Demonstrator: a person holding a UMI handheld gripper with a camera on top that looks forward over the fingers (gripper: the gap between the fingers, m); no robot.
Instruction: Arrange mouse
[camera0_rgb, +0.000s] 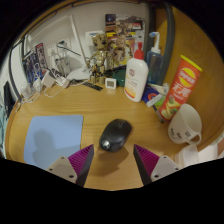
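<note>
On the wooden desk (40, 105) we see a blue mousepad (52, 137) at left, then a black mouse (116, 134) — just ahead of our gripper (116, 163), its fingers wide apart, holding nothing — then a white mug (185, 124) at right.

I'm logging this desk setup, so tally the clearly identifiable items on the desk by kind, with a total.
Mouse: 1, black, just ahead of the open gripper
Mouse pad: 1, blue
Pump bottle: 1, white
Chip can: 1
Mug: 1, white
Total: 5. The clutter at the back of the desk is too small to count.
</note>
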